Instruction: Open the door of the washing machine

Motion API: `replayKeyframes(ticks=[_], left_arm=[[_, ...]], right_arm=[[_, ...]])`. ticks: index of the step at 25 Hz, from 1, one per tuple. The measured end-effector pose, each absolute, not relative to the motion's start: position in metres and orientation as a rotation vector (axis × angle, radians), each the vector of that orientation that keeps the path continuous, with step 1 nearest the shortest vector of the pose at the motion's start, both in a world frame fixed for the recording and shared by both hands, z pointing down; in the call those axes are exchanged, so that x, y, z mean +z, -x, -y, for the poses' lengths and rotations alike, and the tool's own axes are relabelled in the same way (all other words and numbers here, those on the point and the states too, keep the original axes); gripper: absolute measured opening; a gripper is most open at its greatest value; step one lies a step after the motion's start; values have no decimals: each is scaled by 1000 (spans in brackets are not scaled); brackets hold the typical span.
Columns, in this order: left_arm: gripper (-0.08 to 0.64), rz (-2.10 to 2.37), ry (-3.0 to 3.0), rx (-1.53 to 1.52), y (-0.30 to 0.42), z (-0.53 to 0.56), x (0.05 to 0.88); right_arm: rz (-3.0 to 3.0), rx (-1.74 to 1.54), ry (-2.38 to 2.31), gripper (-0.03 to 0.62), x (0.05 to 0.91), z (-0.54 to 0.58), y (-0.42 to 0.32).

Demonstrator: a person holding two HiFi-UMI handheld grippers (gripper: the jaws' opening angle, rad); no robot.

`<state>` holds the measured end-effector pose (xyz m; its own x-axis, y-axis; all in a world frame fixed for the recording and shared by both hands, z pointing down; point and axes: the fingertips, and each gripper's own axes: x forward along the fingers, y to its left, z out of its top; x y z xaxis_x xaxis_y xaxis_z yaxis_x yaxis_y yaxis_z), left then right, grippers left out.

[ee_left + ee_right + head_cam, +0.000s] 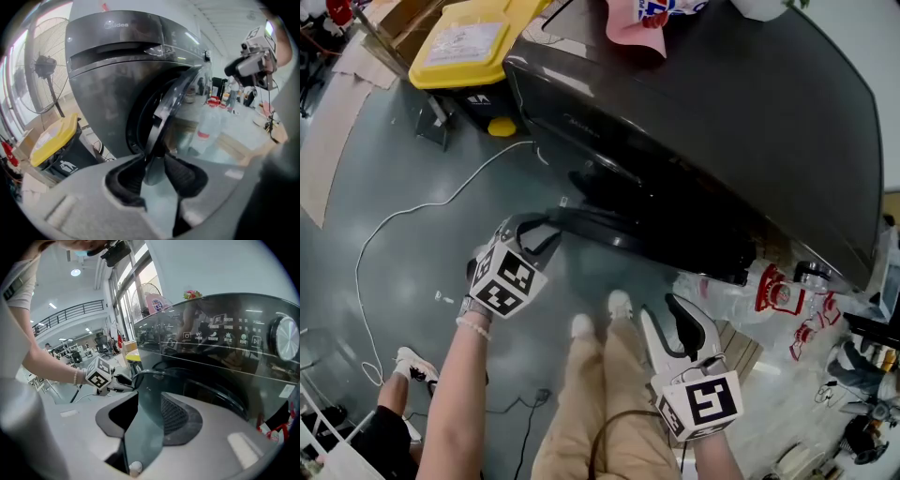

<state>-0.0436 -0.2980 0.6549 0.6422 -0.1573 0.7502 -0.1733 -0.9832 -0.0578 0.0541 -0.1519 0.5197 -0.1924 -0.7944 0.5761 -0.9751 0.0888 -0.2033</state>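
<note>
The dark grey washing machine (722,103) (108,70) (225,348) fills the upper right of the head view. Its round door (609,230) (173,101) (159,372) stands partly swung out from the drum opening. My left gripper (546,225) (152,159) (117,380) is at the door's free edge, and its two dark pads close on the rim there. My right gripper (664,311) (145,413) hangs lower right, a little in front of the machine, apart from the door, open with only floor showing between its fingers.
A bin with a yellow lid (464,42) (51,140) stands left of the machine, with a standing fan (44,65) behind it. A white cable (403,220) snakes over the floor. Plastic bottles (769,291) lie at the machine's right foot. My shoes (600,314) are below the door.
</note>
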Motion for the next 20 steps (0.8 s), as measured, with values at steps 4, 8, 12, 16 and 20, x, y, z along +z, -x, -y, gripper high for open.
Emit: replayKeyframes(ticks=[4,8,12,16,20], left_arm=[[118,301,-2818,1290,54,284,656],[118,329,-2805,1290,64,272,656],[117,347,-2789,1288,72,260,657],[115,378,-2771,1285,77,251,658],[112,396,-2752,1297,86,236,658]], right_arm=[[2046,789,-1768,135,515,142,-52],[2038,769,-1775,135,507,133,-50],[2039,767,-1778,135,504,123,-48],[2042,766,-1778,135,503,117,-50],[2049,762,-1779,135,501,107,-50]])
